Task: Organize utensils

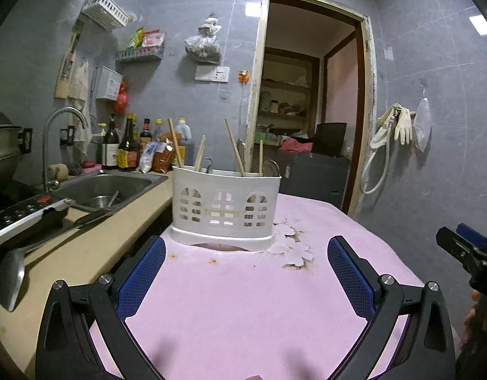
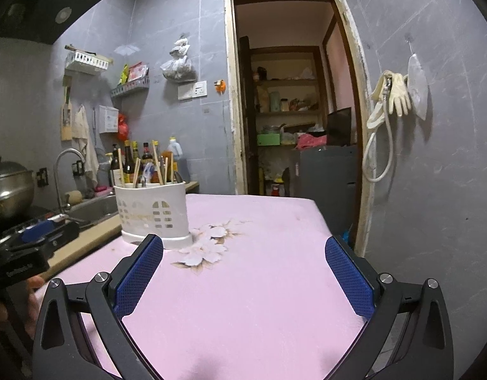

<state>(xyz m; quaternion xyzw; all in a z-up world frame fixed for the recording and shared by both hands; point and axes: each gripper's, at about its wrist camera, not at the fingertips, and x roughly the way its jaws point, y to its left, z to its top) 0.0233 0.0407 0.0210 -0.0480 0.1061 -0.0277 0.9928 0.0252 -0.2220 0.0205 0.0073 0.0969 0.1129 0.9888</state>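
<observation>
Both my claws, left gripper [image 1: 246, 253] and right gripper [image 2: 243, 251], gape wide, empty; only the left view shows the ladle [image 1: 9, 277] at nine o'clock, utensil caddy [image 1: 226, 204] at twelve.

The white utensil caddy [image 1: 226, 207] stands at the pink table's [image 1: 243, 300] far left corner, chopsticks [image 1: 234, 147] jutting up and crowding any approach from above. In front of the caddy and to its right the cloth lies bare. To the caddy's left, the counter [image 1: 94, 247] holds a ladle [image 1: 12, 277] and sink [image 1: 107, 186].
</observation>
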